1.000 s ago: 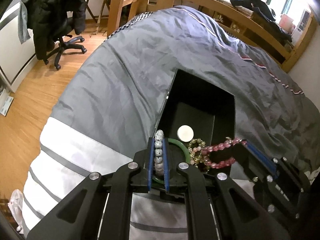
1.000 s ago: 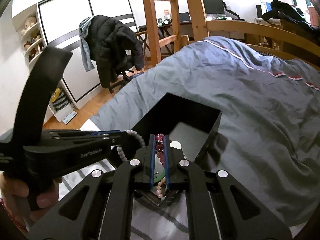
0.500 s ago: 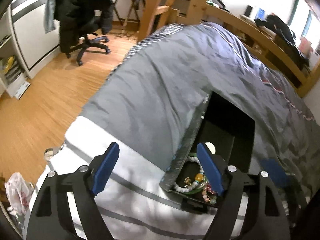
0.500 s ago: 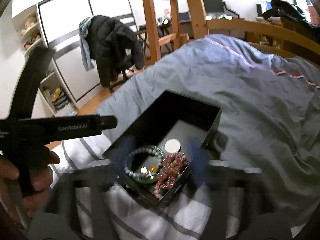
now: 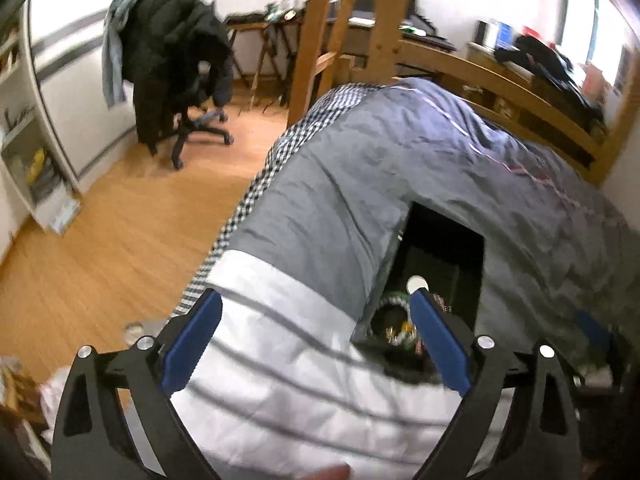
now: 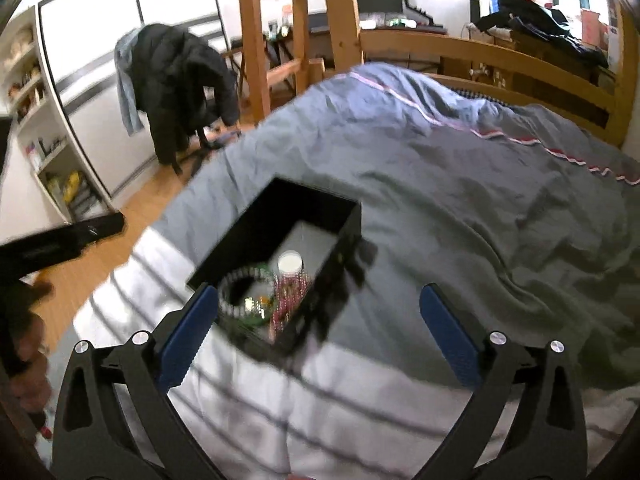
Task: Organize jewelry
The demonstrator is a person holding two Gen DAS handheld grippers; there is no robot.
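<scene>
Down on the bed, near its foot end, sits the black open-top box [image 6: 276, 216], and all the jewelry is piled at its near end. From the right wrist view you can make out a pale beaded bracelet [image 6: 232, 284] curled in a ring on the left, a pink beaded bracelet [image 6: 290, 292] bunched up on the right, something green [image 6: 252, 320] and a few gold bits between them (too blurry to say more), and a small white round disc [image 6: 290, 263] just behind the pink beads. The left wrist view shows the same box [image 5: 440, 236] from the other side, mostly dark, with the white disc [image 5: 416, 282] and a slice of the beads peeking past a blue pad.

Neither gripper is holding anything. The right gripper [image 6: 320, 328] has its blue pads spread wide apart, with the box's near end showing between them in the view. The left gripper [image 5: 316, 332] is spread wide too, hovering over the white striped part of the duvet [image 5: 280, 360] just left of the box, nothing between its pads.

The box rests right where the grey duvet [image 6: 460, 200] meets that white striped band. Further out: wooden bed frame [image 6: 500, 56], a ladder [image 6: 256, 40], and a desk chair with a black jacket [image 6: 180, 80] draped over it on the wood floor [image 5: 100, 240].
</scene>
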